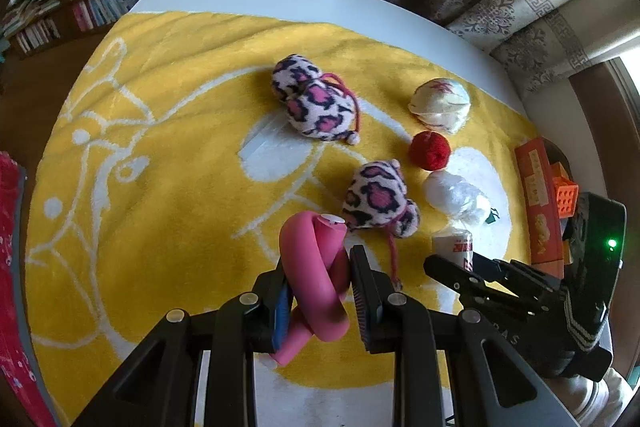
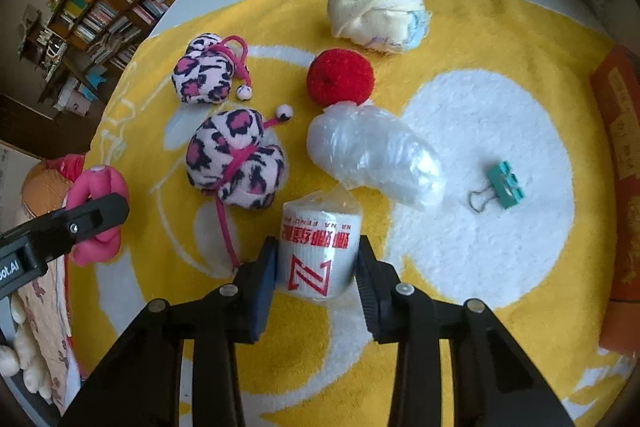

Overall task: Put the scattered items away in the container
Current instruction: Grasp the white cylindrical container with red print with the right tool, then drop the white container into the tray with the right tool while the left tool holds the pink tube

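Your left gripper (image 1: 318,287): jaws narrowed onto knotted pink tube (image 1: 316,267), both pads touching it. Your right gripper (image 2: 318,263): jaws partly open, clamped on white wrapped roll (image 2: 318,251) standing upright on yellow towel (image 2: 460,39). Just beyond roll: clear plastic bundle (image 2: 372,155), red pompom (image 2: 340,77), two leopard-print plush toys (image 2: 236,163). Teal binder clip (image 2: 504,185) lies right. Orange box (image 1: 538,199) sits at towel's right edge.

Fluffy yellow towel (image 2: 500,39), crinkly glossy plastic bag (image 2: 372,155)
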